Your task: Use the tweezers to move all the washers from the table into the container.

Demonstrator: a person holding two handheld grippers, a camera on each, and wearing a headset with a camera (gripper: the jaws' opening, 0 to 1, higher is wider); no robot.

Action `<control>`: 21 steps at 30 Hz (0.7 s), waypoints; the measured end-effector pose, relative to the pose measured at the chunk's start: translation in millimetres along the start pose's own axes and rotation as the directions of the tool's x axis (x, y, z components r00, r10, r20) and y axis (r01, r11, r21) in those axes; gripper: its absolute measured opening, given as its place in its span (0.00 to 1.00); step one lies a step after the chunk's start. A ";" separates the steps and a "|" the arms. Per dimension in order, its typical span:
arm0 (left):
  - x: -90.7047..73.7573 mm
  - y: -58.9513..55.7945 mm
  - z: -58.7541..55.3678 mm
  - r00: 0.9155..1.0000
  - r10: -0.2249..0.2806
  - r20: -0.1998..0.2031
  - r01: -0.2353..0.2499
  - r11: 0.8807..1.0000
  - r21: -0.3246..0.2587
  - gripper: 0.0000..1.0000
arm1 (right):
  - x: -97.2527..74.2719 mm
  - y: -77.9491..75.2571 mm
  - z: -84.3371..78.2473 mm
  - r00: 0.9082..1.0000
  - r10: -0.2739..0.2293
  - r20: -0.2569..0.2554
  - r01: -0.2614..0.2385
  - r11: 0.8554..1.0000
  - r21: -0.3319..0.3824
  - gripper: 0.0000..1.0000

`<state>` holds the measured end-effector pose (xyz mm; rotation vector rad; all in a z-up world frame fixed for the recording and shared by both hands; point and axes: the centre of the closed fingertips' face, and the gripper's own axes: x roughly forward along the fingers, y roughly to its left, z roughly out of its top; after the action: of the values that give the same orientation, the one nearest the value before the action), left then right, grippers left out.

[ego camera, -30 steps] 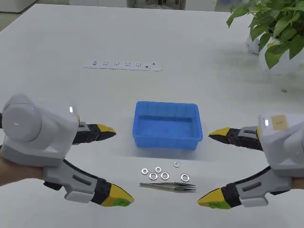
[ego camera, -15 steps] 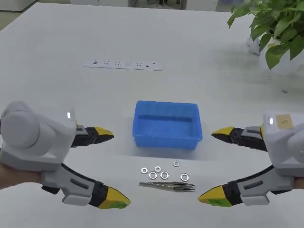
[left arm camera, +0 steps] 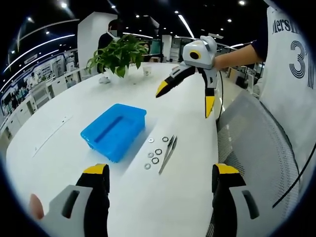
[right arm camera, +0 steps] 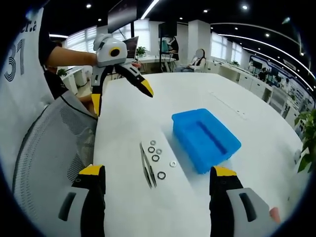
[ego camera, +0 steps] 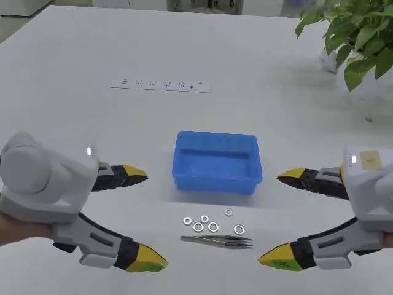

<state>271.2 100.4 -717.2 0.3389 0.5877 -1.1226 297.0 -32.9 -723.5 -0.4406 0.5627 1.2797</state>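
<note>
Several small metal washers (ego camera: 210, 222) lie loose on the white table just in front of a blue rectangular container (ego camera: 216, 161). Slim metal tweezers (ego camera: 218, 241) lie flat just nearer than the washers. My left gripper (ego camera: 145, 219) hovers open to the left of them, and my right gripper (ego camera: 275, 217) hovers open to the right; both hold nothing. The left gripper view shows its own open gripper (left arm camera: 159, 173), the washers (left arm camera: 155, 150), tweezers (left arm camera: 169, 153), container (left arm camera: 114, 129) and the right gripper (left arm camera: 185, 101). The right gripper view shows its own open gripper (right arm camera: 157, 172), the washers (right arm camera: 157, 158), tweezers (right arm camera: 147, 170), container (right arm camera: 205, 138) and the left gripper (right arm camera: 122, 98).
A white power strip (ego camera: 161, 85) lies farther back on the table. A potted green plant (ego camera: 356, 37) stands at the back right. A grey mesh chair (left arm camera: 247, 128) sits at the near table edge by the person.
Both grippers have drifted slightly outward and lower while staying open. Washers, tweezers and container lie as before.
</note>
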 end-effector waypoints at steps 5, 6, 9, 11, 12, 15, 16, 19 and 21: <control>-3.5 -1.3 3.0 1.000 -0.012 0.024 0.013 1.000 -0.009 0.90 | -0.7 0.7 -3.5 1.000 0.001 -0.010 -0.001 1.000 0.001 0.88; -3.4 -2.5 3.6 0.999 -0.017 0.030 0.017 1.000 -0.020 0.88 | -0.7 1.1 -4.5 1.000 0.002 -0.015 -0.002 1.000 -0.001 0.88; -1.6 -4.3 0.2 1.000 -0.013 0.023 0.014 1.000 -0.014 0.88 | -0.6 0.9 -6.1 1.000 0.000 -0.021 0.001 1.000 0.002 0.88; 0.4 -7.2 -4.2 1.000 -0.024 0.011 0.024 0.999 -0.021 0.87 | -0.4 0.3 -6.1 1.000 -0.004 -0.017 0.004 1.000 0.004 0.88; 1.4 -9.1 -6.7 0.999 -0.031 0.009 0.031 0.999 -0.019 0.86 | -0.1 -0.1 -6.8 1.000 -0.006 -0.019 0.006 1.000 0.005 0.88; 2.8 -12.5 -12.0 0.999 -0.047 -0.005 0.047 0.999 -0.024 0.85 | -0.2 -0.8 -8.5 1.000 -0.006 -0.024 0.006 1.000 0.006 0.87; 2.7 -12.9 -12.3 0.999 -0.050 -0.005 0.050 0.998 -0.025 0.84 | -0.5 -0.8 -8.5 1.000 -0.006 -0.023 0.006 1.000 0.009 0.87; 2.8 -11.6 -8.2 0.998 -0.054 0.030 0.056 0.996 -0.066 0.83 | -2.8 -3.0 -11.2 1.000 -0.001 -0.027 0.002 1.000 0.020 0.87; 3.1 -9.0 -7.5 0.998 -0.049 0.036 0.052 0.997 -0.063 0.83 | -3.4 -5.8 -12.6 0.999 -0.007 -0.035 0.007 1.000 0.020 0.87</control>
<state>261.9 98.4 -724.8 0.2502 0.6027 -1.1535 300.1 -44.4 -731.3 -0.4487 0.6020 1.2610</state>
